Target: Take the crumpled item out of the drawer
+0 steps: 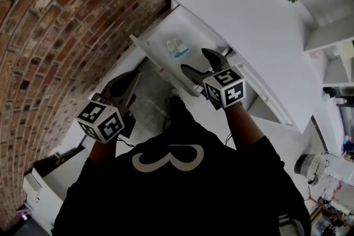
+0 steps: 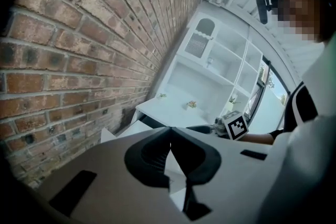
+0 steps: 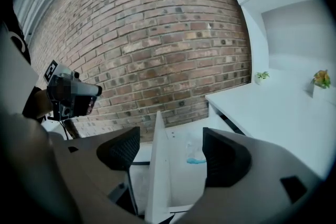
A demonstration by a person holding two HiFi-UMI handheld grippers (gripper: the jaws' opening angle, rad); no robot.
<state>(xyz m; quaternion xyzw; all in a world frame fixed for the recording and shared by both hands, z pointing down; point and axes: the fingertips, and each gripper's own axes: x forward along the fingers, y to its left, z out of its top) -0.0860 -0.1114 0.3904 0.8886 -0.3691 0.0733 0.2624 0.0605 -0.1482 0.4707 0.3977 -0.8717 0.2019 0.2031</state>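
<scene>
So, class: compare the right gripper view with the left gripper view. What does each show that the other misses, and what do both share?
Only the right gripper view: the crumpled blue-and-clear item lying inside the open drawer, seen past the right gripper's open jaws.
Only the left gripper view: the left gripper with its jaws shut on nothing, and the tall white shelf unit.
Both: the brick wall, the white countertop and its small plants.
</scene>
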